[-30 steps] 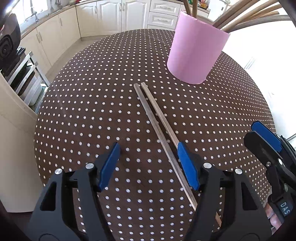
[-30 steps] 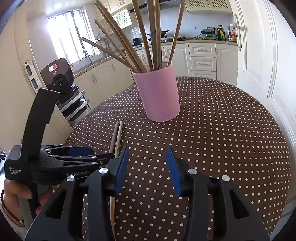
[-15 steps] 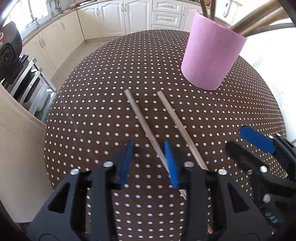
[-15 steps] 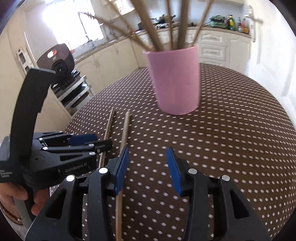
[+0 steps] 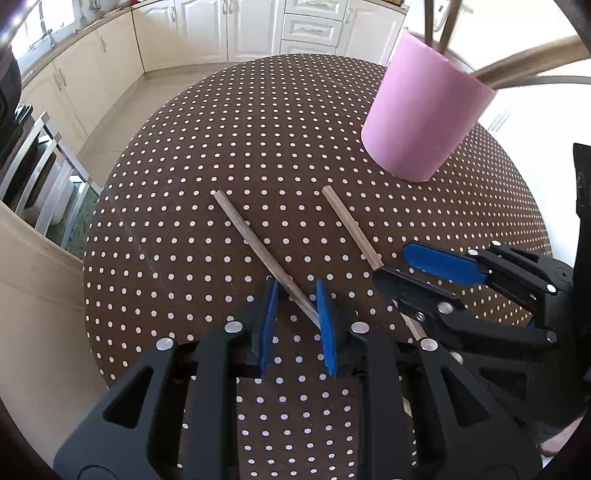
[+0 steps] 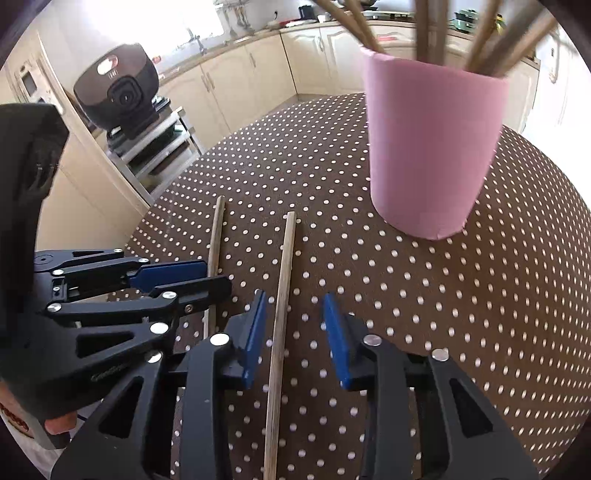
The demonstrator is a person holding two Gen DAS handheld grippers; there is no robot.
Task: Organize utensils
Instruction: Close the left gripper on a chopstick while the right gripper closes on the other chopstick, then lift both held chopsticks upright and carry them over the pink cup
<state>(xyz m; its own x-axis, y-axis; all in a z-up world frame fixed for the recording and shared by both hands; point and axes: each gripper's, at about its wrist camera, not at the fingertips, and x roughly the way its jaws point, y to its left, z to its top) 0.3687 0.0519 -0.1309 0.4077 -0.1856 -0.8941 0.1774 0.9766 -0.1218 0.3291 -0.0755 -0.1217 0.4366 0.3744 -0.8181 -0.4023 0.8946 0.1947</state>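
Observation:
Two wooden chopsticks lie apart on the brown polka-dot table. My left gripper (image 5: 295,291) has narrowed its blue pads around the left chopstick (image 5: 255,243), with a small gap still showing. My right gripper (image 6: 295,306) is open and straddles the right chopstick (image 6: 282,280), which also shows in the left wrist view (image 5: 351,229). The left chopstick shows in the right wrist view (image 6: 215,236) under the left gripper (image 6: 207,273). A pink cup (image 5: 424,114) holding several chopsticks stands beyond them, and is seen in the right wrist view (image 6: 432,147).
The round table (image 5: 221,147) ends close on the left. Beyond it are cream kitchen cabinets (image 5: 184,29), a metal rack (image 6: 155,144) and a black camera (image 6: 122,88) on it.
The two chopsticks, side by side a second ago, have been spread apart. My left jaws have narrowed around the left one. My right gripper has moved over the right one.

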